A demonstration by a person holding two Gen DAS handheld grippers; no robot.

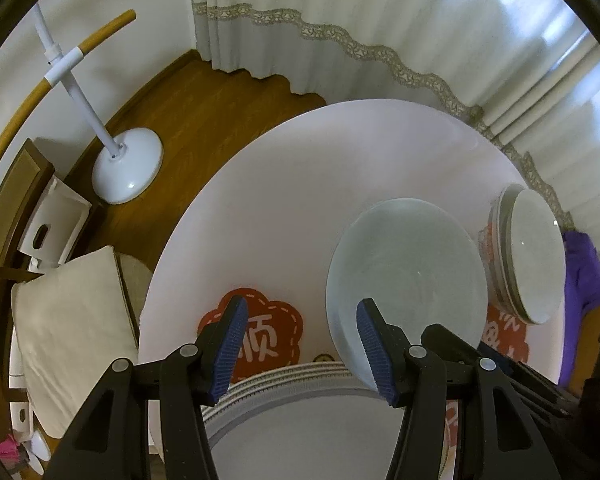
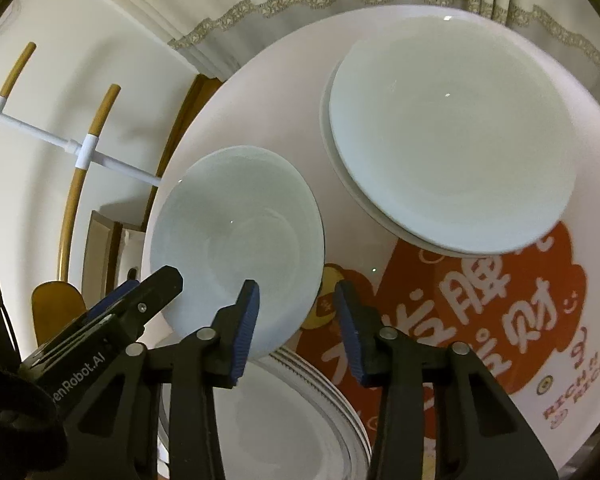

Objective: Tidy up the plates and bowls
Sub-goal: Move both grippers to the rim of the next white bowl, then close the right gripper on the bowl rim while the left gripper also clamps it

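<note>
While tilted, bowl (image 1: 404, 276) beside left hand-held gripper (image 1: 300, 344)

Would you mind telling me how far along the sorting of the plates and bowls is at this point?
Done, apparently: smooth plates sit stacked at the far side of the table, and ribbed plates are stacked at the near edge. In hand: nothing yet; the left gripper and right gripper are both open, flanking the lone bowl. Left: gripping and placing that bowl.
</note>
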